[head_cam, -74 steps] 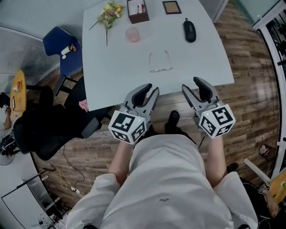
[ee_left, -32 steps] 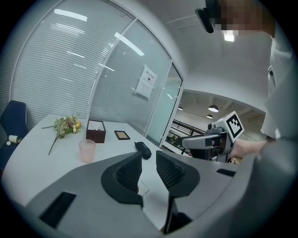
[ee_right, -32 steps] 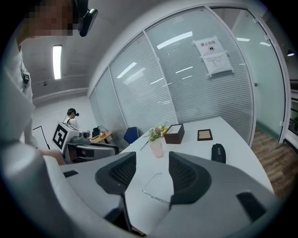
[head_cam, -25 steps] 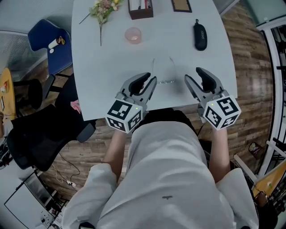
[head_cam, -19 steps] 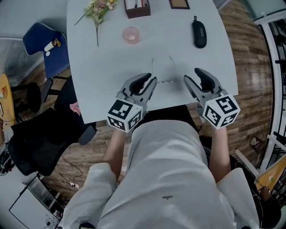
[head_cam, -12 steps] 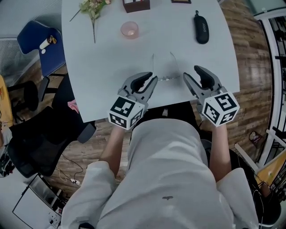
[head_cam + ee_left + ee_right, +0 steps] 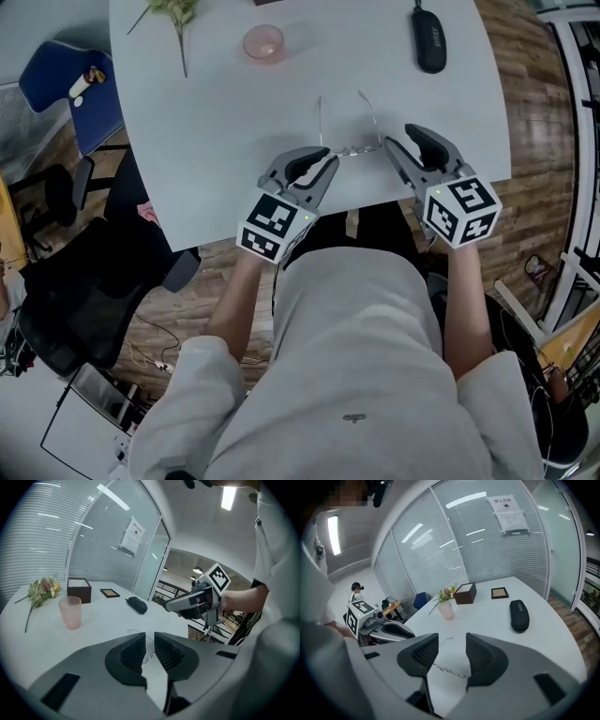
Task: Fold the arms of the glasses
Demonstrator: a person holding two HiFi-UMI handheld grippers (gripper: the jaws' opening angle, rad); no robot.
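Observation:
The thin wire-rimmed glasses lie on the white table near its front edge, arms spread open and pointing away from me. My left gripper sits just left of the lens front, its jaws open by a narrow gap, and the wire frame shows through that gap. My right gripper is at the right end of the frame. Its jaws are wide open and have just been closing a little. The frame lies low between them, untouched by the pads.
A pink cup, a black glasses case and a flower sprig lie farther back on the table. A dark box and a small picture frame stand at the far edge. Chairs stand left of the table.
Both grippers have come down and forward over the table's front edge, now flanking the lens front of the glasses. The glasses have not moved.

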